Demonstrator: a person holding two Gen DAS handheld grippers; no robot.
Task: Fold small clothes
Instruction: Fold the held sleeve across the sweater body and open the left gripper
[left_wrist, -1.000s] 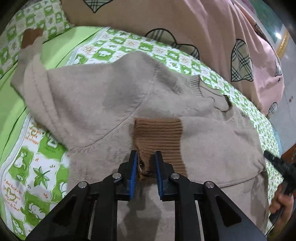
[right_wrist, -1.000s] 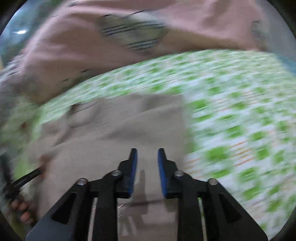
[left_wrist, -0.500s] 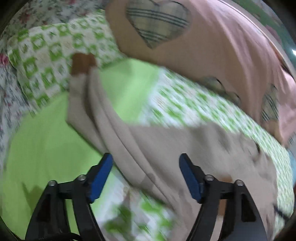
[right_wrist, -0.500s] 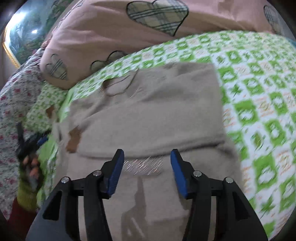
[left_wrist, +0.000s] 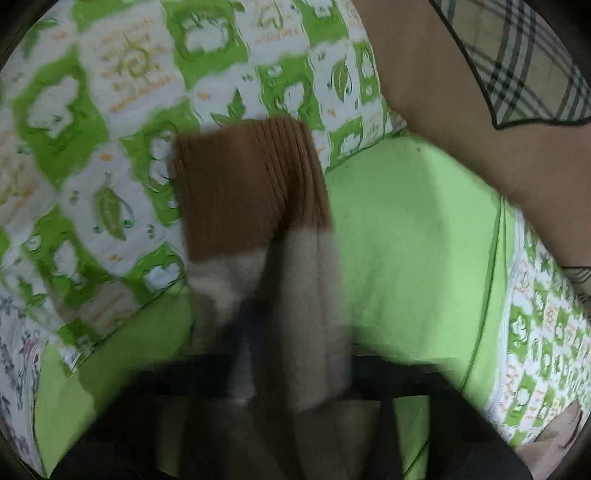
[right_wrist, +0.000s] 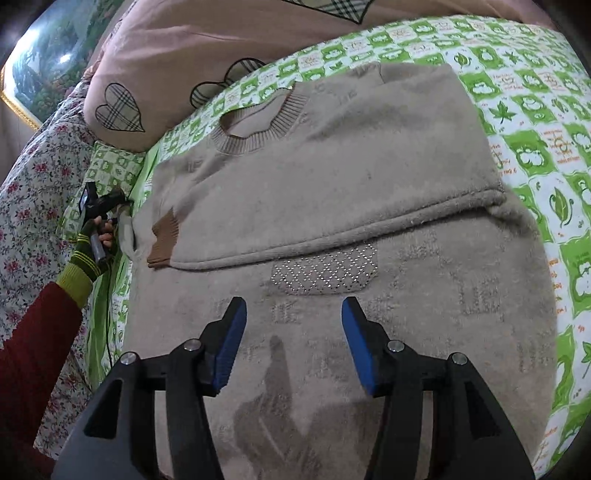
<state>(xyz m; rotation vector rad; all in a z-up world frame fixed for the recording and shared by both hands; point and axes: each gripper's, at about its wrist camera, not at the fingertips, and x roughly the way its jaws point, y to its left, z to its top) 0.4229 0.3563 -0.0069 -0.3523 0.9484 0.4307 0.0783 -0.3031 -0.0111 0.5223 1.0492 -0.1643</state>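
Note:
A beige knit sweater (right_wrist: 332, 177) lies flat on the bed, collar away from me, one sleeve folded across its chest with the brown cuff (right_wrist: 162, 240) at the left. My right gripper (right_wrist: 291, 343) is open and empty, just above the sweater's lower half near a sparkly patch (right_wrist: 325, 271). In the left wrist view the other sleeve (left_wrist: 303, 295) runs between my blurred left fingers, its brown cuff (left_wrist: 247, 188) ahead on the bedsheet. My left gripper (right_wrist: 110, 210) sits at the sweater's left edge; its jaws are blurred or hidden by cloth.
A green and white checked bedsheet (right_wrist: 535, 155) covers the bed. A pink quilt with plaid hearts (right_wrist: 207, 48) lies along the far side. A floral cloth (right_wrist: 29, 206) is at the left, beside a checked pillow (left_wrist: 74, 110).
My left gripper let go of the folded cuff, opened, and moved left along the other sleeve toward its cuff. My right gripper opened wide and steadied over the sweater's lower half.

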